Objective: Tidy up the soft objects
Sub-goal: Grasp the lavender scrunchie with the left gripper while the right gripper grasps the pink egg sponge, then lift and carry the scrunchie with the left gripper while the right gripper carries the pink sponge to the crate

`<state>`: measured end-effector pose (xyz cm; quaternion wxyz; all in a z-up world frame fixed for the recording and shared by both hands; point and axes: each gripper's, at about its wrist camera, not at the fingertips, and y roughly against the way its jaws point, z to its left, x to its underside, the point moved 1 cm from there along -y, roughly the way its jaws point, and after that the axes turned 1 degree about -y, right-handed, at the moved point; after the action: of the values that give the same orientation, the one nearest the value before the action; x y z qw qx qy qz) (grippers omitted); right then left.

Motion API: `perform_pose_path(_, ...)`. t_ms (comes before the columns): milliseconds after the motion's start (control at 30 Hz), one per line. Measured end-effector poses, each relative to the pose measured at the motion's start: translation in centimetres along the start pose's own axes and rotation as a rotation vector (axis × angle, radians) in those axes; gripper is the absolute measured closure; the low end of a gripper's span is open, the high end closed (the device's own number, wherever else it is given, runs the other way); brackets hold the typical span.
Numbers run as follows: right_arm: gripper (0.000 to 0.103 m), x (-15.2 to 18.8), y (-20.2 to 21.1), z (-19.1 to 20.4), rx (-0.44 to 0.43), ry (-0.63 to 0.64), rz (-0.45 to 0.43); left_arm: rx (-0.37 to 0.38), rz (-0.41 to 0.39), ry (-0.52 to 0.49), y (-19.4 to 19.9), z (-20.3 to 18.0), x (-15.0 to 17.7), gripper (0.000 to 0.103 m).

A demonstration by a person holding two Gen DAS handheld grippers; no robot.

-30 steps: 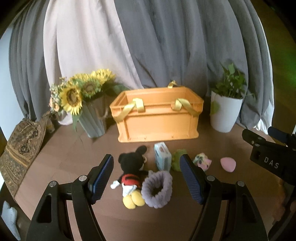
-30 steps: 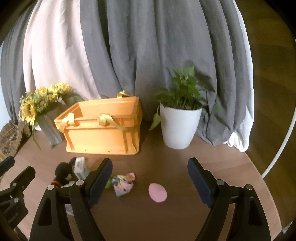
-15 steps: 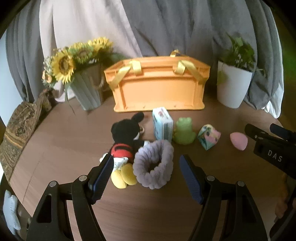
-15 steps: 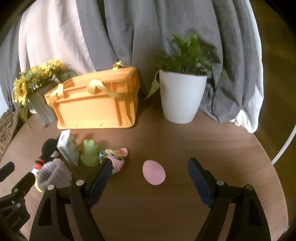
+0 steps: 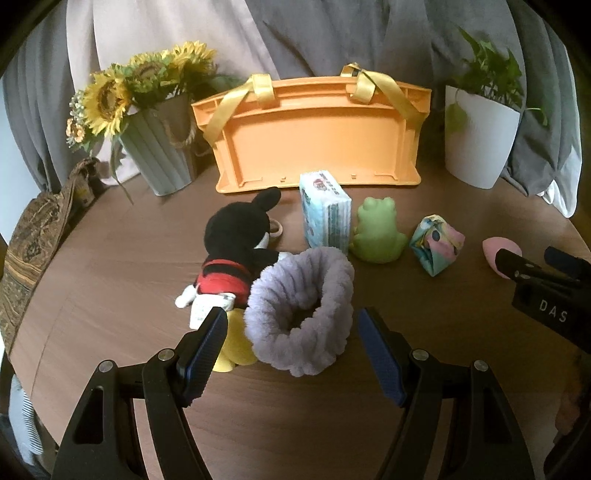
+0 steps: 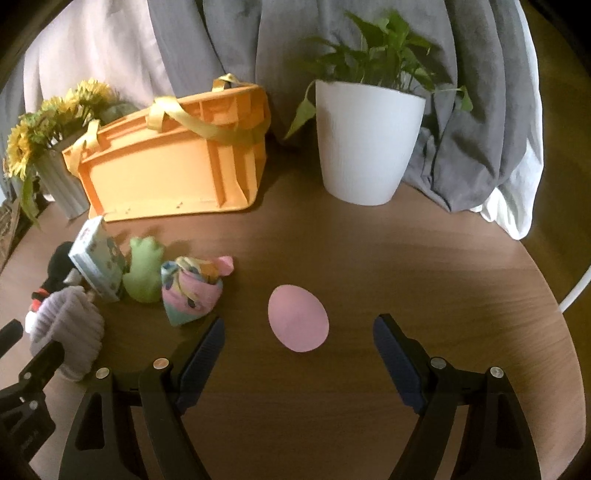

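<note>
The left gripper [image 5: 291, 350] hangs low over the round wooden table [image 5: 110, 266] with its 2 fingers spread wide, and the fluffy lilac scrunchie [image 5: 299, 310] sits right between their tips, not yet pinched. Just to the scrunchie's left, touching it, lies a black mouse plush [image 5: 232, 251] in red shorts, face down (its yellow feet point toward the camera). Behind the scrunchie a pale blue tissue pack [image 5: 325, 214] stands upright, with a green frog toy [image 5: 376, 232] just beside it and a pastel cloth bundle [image 5: 436, 243] a little farther right.

The right gripper [image 6: 299, 343] is likewise wide apart and holds nothing; a pink egg-shaped sponge [image 6: 297, 317] lies flat on the table between its fingertips, touching neither. In this view the bundle, frog and tissue pack line up to the left of the sponge.

At the back of the table stands an orange crate [image 5: 317, 136] with yellow ribbon handles, flanked by a grey vase of sunflowers [image 5: 159, 147] on 1 side and a white potted plant [image 6: 369, 140] on the other. Grey and cream curtains [image 5: 332, 33] hang behind.
</note>
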<state>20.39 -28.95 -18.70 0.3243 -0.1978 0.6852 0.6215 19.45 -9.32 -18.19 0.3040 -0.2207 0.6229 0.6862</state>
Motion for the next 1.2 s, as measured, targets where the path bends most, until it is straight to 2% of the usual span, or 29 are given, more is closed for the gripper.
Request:
perform_pose_path(167, 0.025, -0.2, -1.4, 0.1, -0.002, -0.011, 0.018, 0.006, 0.012, 0.012, -0.9, -0.4, -0.3, 0.034)
perform_pose_path(333, 0.036, -0.4, -2.7, -0.2, -0.014, -0.025, 0.042, 0.009, 0.027, 0.014, -1.9, -0.9, -0.6, 0.044)
perform_pose_path(433, 0.043, -0.3, -3.1, -0.3, -0.018, -0.025, 0.056, 0.016, 0.028, 0.008, -2.1, -1.0, -0.6, 0.053)
perform_pose_path(500, 0.05, -0.2, -3.3, -0.4, -0.023, -0.022, 0.062, 0.021, 0.027, 0.005, -2.1, -1.1, -0.6, 0.063)
perform_pose_path(633, 0.062, -0.2, -3.4, -0.2, -0.04, -0.014, 0.062, 0.038, 0.028, 0.008, -2.0, -1.0, -0.8, 0.074)
perform_pose_path(767, 0.063, -0.3, -3.2, 0.1, -0.04, -0.008, 0.065, 0.056, 0.028, 0.012, -1.7, -1.0, -0.9, 0.077)
perform_pose_path(1200, 0.064, -0.8, 0.7, 0.7, -0.071, 0.006, 0.034, 0.104, -0.033, 0.016, 1.4, -0.2, -1.9, 0.078)
